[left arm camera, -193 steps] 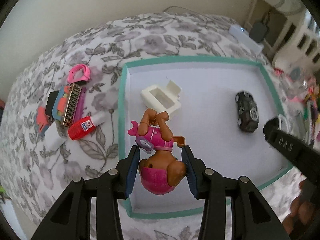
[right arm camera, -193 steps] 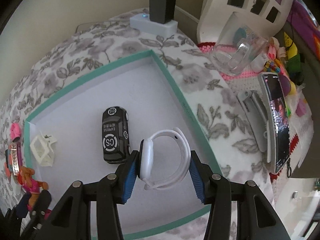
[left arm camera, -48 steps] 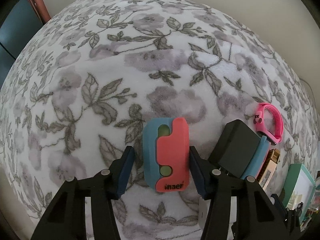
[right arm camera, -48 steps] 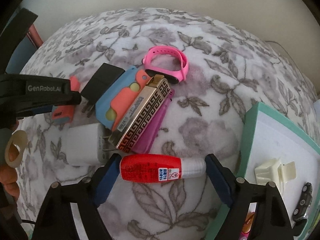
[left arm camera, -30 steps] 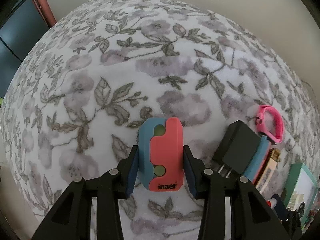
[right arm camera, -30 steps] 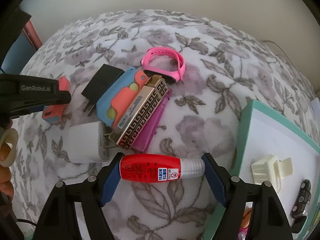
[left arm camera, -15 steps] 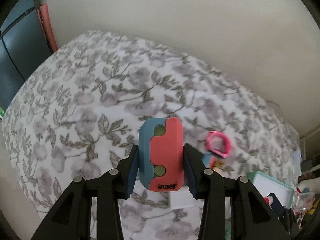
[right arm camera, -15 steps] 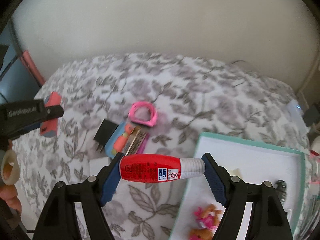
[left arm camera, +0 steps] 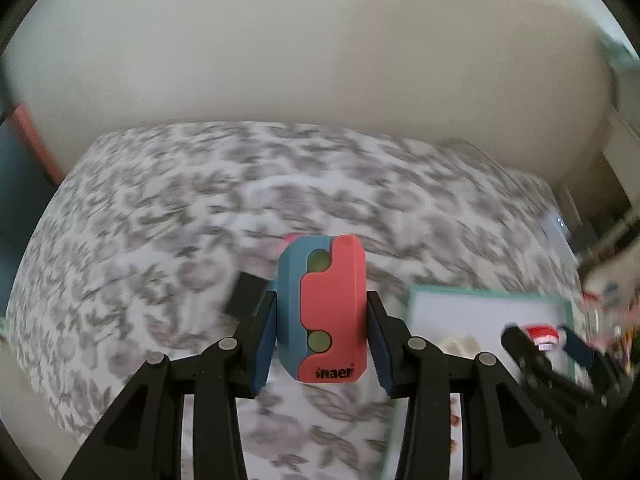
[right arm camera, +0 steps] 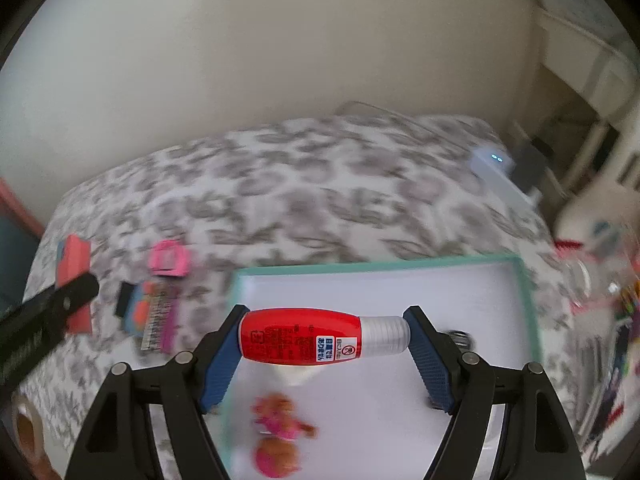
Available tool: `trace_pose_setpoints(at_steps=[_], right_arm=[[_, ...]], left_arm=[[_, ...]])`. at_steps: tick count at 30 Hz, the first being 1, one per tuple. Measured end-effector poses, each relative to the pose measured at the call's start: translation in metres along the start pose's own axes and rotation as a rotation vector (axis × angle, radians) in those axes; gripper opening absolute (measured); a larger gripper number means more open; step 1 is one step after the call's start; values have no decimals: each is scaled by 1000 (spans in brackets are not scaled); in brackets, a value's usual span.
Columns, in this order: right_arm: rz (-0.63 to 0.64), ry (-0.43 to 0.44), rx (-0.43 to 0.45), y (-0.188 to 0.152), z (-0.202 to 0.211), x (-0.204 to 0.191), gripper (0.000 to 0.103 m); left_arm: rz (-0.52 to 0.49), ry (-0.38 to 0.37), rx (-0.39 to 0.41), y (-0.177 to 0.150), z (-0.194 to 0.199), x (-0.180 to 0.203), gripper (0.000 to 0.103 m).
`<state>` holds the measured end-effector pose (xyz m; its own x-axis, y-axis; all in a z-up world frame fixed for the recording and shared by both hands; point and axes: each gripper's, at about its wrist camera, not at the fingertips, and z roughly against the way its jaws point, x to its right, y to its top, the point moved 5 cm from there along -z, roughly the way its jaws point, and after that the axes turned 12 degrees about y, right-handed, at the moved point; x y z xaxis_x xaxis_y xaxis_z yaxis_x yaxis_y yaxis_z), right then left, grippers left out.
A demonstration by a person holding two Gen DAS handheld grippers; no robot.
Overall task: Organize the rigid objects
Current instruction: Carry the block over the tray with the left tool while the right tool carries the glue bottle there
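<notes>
Left gripper [left arm camera: 321, 347] pinching coral-and-blue case [left arm camera: 322, 312] upright between pads, clear above floral cover [left arm camera: 160, 208].

Right gripper [right arm camera: 325, 354] clamped end-to-end on red bottle [right arm camera: 304, 336], lying crosswise. Below it, teal-rimmed tray [right arm camera: 360, 267]; doll [right arm camera: 280, 440] nearest, blurred. Left of fingers, pink band [right arm camera: 169, 258].

Tray [right arm camera: 528, 304] middle is clear white floor; doll [right arm camera: 280, 440] at near-left corner, toy car [right arm camera: 460, 338] toward the right wall.
</notes>
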<state>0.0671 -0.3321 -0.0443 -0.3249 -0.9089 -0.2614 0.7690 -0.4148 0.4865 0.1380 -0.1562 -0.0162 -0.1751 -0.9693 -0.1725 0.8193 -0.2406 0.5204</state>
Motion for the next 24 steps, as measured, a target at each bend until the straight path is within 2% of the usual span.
trace_pose_setpoints(at_steps=[5, 11, 18, 24], right_arm=[[-64, -85, -11, -5, 6, 50, 80], [-121, -129, -5, -9, 13, 92, 80], [-158, -157, -12, -10, 12, 116, 80], [-176, -158, -28, -13, 5, 126, 80]], left_arm=[[-130, -49, 0, -14, 8, 61, 44], [-204, -101, -41, -30, 8, 108, 44], [-288, -110, -82, -52, 1, 149, 44], [-326, -89, -89, -61, -4, 166, 44]])
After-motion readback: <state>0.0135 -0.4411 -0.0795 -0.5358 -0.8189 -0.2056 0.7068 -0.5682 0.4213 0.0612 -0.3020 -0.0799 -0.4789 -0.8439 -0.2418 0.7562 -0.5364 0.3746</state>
